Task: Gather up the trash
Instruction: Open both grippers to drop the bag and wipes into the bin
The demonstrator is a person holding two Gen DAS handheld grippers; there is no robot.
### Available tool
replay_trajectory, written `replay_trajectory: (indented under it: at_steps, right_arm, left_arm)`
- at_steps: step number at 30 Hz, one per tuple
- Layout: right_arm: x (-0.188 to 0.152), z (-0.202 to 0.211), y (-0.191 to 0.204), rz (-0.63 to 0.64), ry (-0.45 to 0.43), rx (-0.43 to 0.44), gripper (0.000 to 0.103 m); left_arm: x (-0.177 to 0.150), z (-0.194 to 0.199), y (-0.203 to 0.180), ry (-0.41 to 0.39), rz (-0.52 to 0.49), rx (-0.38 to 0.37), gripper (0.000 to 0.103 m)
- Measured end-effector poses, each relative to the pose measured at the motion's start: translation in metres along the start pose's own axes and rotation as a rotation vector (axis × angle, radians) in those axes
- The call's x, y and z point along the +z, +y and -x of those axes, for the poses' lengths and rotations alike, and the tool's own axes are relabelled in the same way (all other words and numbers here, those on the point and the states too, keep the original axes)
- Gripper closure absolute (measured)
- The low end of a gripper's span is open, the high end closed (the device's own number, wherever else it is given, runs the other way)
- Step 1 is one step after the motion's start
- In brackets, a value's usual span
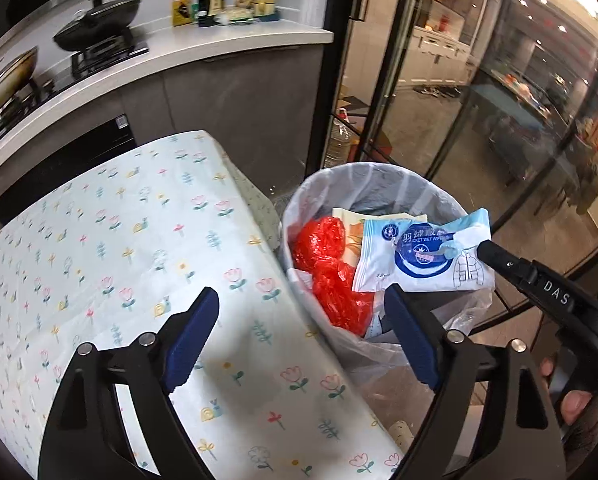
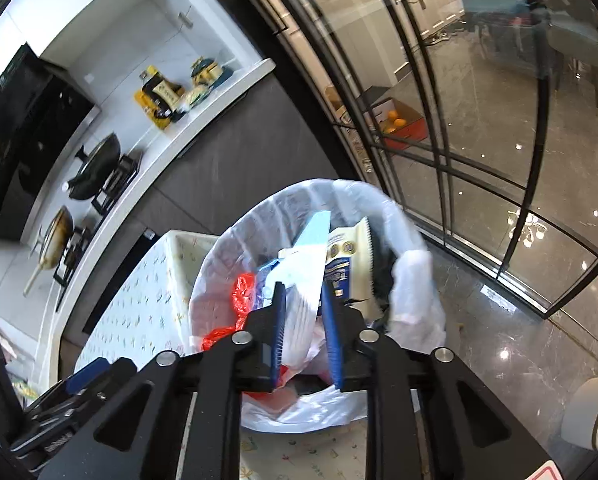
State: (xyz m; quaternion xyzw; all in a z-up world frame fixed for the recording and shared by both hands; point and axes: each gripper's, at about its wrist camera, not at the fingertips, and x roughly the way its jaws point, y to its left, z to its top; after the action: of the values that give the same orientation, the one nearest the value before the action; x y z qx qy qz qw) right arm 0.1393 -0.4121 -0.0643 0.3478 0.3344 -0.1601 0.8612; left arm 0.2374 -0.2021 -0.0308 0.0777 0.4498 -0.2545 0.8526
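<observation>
Left wrist view: my left hand-held gripper (image 1: 303, 316) is hanging wide apart over the worktop's (image 1: 99, 240) edge, beside the trash bin (image 1: 379, 178).

Right wrist view: my right hand-held gripper (image 2: 305, 312) is pinching the wet-wipe packet (image 2: 299, 304) above the bin, over a red plastic bag (image 2: 243, 292).

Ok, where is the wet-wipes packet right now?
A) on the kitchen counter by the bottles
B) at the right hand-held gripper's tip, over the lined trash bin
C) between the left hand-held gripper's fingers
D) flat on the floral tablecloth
B: the wet-wipes packet sits at the tip of the right hand-held gripper, above the trash bin that already holds a red plastic bag; the left hand-held gripper is open with nothing in it.
</observation>
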Motion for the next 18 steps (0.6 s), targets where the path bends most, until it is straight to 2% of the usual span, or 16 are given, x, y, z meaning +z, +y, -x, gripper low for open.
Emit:
replay_trajectory:
  at_steps: [4,6,11,16,18]
  right_arm:
    - [-0.003,0.007,0.011,0.031,-0.013,-0.002,0.075]
    - [-0.002,0.01,0.013,0.043,-0.017,-0.009,0.074]
    - [0.0,0.013,0.016,0.064,-0.021,-0.02,0.073]
    - [0.009,-0.005,0.033,0.13,0.019,-0.048,0.073]
    - [0.013,-0.007,0.043,0.132,0.025,-0.018,0.073]
  left_arm:
    - [-0.003,0.01,0.01,-0.025,0.021,0.037,0.021]
    - [-0.004,0.013,0.013,-0.029,0.031,0.045,0.018]
    - [-0.01,0.023,0.018,-0.042,0.044,0.059,0.018]
    - [-0.018,0.031,0.024,-0.048,0.066,0.058,0.018]
    - [-0.02,0.033,0.027,-0.045,0.077,0.056,0.018]
